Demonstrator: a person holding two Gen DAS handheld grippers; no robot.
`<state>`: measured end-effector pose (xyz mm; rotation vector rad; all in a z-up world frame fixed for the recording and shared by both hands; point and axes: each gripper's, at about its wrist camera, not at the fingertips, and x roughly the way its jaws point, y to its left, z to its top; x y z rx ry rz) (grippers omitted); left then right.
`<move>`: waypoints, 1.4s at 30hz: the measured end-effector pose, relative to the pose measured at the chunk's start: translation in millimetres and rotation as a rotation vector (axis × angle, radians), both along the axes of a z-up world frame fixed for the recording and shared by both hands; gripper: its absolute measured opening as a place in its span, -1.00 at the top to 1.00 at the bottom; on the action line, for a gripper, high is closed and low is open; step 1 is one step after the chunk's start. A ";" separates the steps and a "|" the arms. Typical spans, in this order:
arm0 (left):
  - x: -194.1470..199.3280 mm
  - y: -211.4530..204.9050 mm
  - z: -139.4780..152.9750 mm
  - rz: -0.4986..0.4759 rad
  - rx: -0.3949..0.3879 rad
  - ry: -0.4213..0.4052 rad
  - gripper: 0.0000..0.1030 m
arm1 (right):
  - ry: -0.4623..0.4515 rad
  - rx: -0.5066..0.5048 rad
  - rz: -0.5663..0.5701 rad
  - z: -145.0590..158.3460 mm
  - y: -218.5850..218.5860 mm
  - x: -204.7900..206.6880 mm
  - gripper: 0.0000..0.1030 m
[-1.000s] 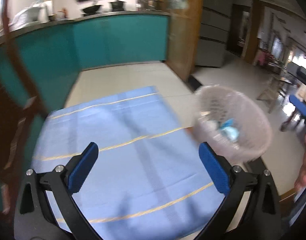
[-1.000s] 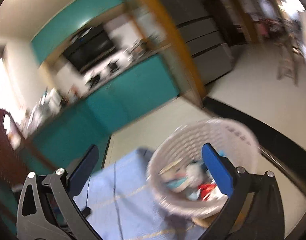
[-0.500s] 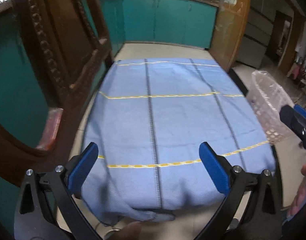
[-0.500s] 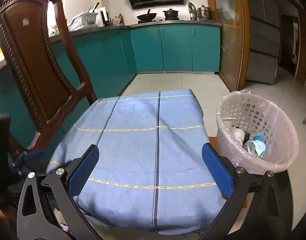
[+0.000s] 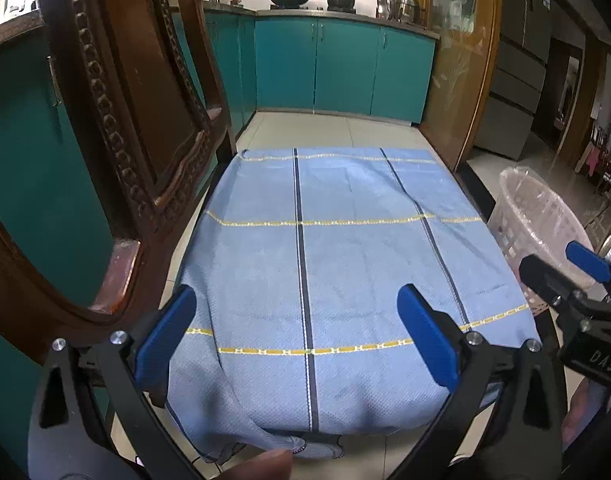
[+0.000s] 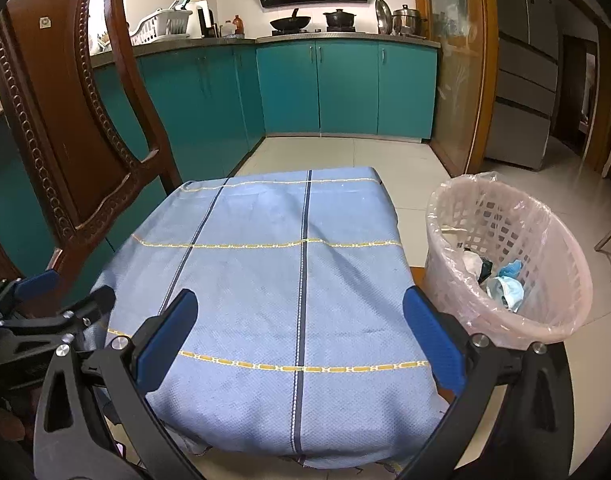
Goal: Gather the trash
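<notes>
right wrist view: pink-lined basket (image 6: 537, 304) holds crumpled blue and white trash (image 6: 501, 280).

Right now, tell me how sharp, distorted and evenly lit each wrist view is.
Left wrist view: sharp, no motion blur; strong fisheye bend in the wooden chair; dark vignette at the corners; blue tablecloth evenly lit. Right wrist view: also sharp; the cabinets bow outward; glare from the window behind the chair back; trash basket liner slightly shiny.
</notes>
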<state>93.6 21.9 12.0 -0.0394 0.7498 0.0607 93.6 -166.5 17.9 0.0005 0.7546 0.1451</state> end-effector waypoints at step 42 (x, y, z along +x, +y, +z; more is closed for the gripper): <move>-3.8 2.9 5.1 -0.005 0.010 -0.021 -0.94 | 0.024 0.003 0.013 -5.0 2.3 1.2 -0.94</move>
